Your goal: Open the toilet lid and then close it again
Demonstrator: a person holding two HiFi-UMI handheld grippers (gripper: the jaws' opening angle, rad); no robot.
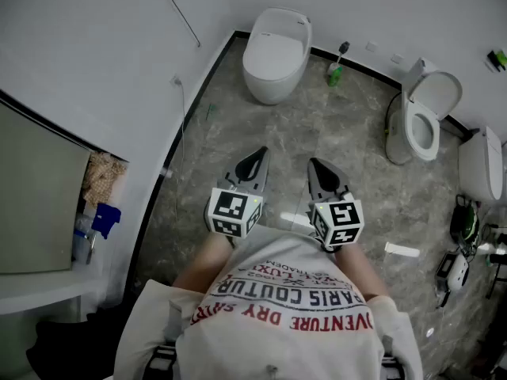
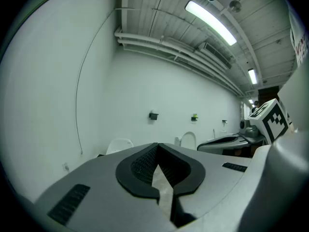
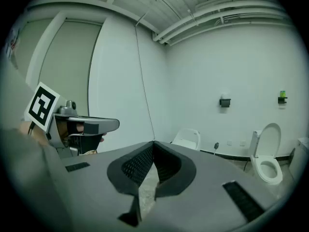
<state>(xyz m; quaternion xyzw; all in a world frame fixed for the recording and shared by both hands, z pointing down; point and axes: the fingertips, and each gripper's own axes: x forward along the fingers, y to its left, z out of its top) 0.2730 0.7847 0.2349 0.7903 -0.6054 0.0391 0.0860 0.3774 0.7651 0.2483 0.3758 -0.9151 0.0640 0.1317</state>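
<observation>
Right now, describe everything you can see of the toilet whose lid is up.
The open toilet is white and glossy, ceramic by its look. Its lid stands raised toward the wall, and the seat ring lies down around the oval bowl. It stands on the grey marbled floor.

My left gripper [image 1: 255, 158] and right gripper [image 1: 318, 166] sit side by side at frame centre, tips together, over the grey floor [image 1: 348, 157]. Closed toilet [image 1: 276, 54] top centre, lid-up toilet [image 1: 426, 115] upper right, green bottle [image 1: 335, 73] between.
</observation>
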